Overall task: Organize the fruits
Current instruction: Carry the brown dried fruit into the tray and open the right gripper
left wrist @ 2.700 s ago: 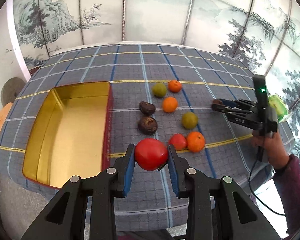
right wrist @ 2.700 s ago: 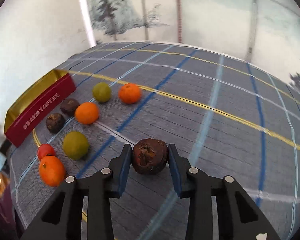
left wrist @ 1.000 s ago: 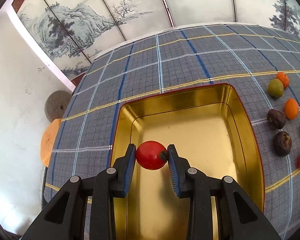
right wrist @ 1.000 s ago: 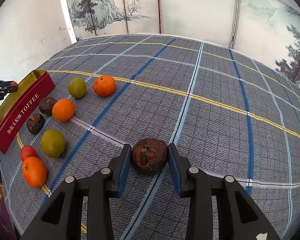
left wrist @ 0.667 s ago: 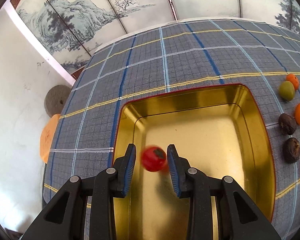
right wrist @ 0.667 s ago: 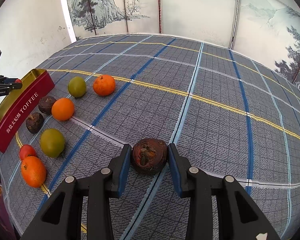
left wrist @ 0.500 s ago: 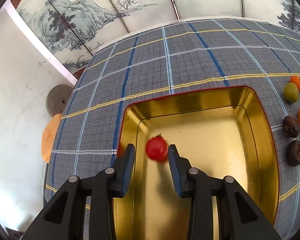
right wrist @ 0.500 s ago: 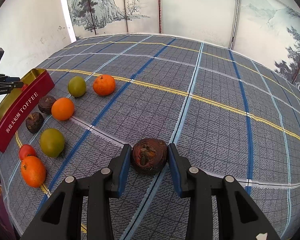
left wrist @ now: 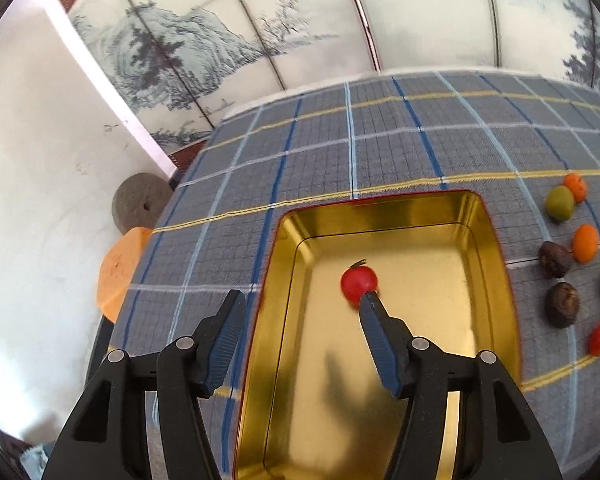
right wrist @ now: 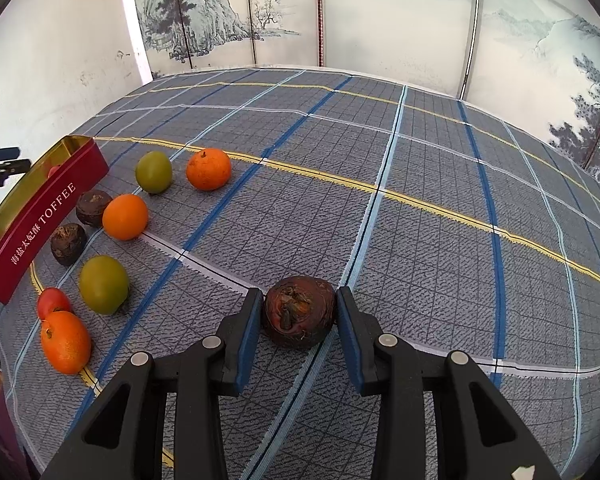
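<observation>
Fruits are going one at a time into a gold tin (left wrist: 496,264), and the first has just landed: a red tomato (left wrist: 358,283) lies alone on the tin's floor, free of the left gripper (left wrist: 300,322), whose jaws have just been opening and now stand wide with nothing between them. Across the checked worktop (right wrist: 420,200), the right gripper (right wrist: 298,318) holds a dark brown fruit (right wrist: 299,311) tight between its pads, well apart from the tin. Outside the tin's red wall, in the right wrist view, wait three oranges (right wrist: 208,169), two green fruits (right wrist: 153,171), two more dark brown ones (right wrist: 93,207) and a small red one (right wrist: 53,302). Judging by the layout, the drop-off step is ending; next, the right gripper would likely need to carry its fruit over the rim while the left draws clear for another pick.
</observation>
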Demonstrator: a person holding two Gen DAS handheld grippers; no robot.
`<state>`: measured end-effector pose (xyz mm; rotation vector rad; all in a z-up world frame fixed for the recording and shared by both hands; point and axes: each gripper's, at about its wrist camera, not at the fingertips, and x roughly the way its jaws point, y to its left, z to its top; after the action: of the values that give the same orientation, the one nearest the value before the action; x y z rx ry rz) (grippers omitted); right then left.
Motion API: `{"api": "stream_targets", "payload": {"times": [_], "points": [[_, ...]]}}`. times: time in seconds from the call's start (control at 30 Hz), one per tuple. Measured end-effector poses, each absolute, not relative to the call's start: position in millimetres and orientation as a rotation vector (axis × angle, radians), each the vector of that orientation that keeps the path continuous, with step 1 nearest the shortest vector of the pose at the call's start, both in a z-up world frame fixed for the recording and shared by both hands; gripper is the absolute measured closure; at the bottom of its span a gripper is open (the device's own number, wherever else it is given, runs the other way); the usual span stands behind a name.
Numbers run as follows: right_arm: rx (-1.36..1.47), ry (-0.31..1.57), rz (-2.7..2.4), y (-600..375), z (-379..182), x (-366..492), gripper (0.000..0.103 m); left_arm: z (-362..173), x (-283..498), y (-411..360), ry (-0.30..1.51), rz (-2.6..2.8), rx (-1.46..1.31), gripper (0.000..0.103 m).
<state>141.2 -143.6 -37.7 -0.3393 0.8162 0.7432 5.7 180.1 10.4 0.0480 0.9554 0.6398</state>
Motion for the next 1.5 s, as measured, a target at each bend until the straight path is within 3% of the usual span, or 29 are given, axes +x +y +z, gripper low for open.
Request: {"api": "stream_targets", "payload": {"times": [0.33, 0.63, 1.03, 1.5], "points": [[-0.285, 0.824, 0.719, -164.2, -30.1, 126.3, 0.069, 39.7, -48.9, 149.2, 0.877, 0.648, -0.063, 0.043], [-0.291, 0.761, 0.798, -148.4, 11.3, 85.1, 0.069, 41.2, -77.3, 134.0, 0.856, 0.651, -0.116, 0.043], [-0.386, 0.658, 1.075, -34.0, 61.6, 1.4, 0.069, 40.2, -115.3, 144.1, 0.821, 0.698, -0.141, 0.037], [-0.458, 0.729, 1.282, 97.9, 39.4, -32.5, 0.069, 27.7, -146.2, 166.0, 0.826, 0.743, -0.184, 0.036]]}}
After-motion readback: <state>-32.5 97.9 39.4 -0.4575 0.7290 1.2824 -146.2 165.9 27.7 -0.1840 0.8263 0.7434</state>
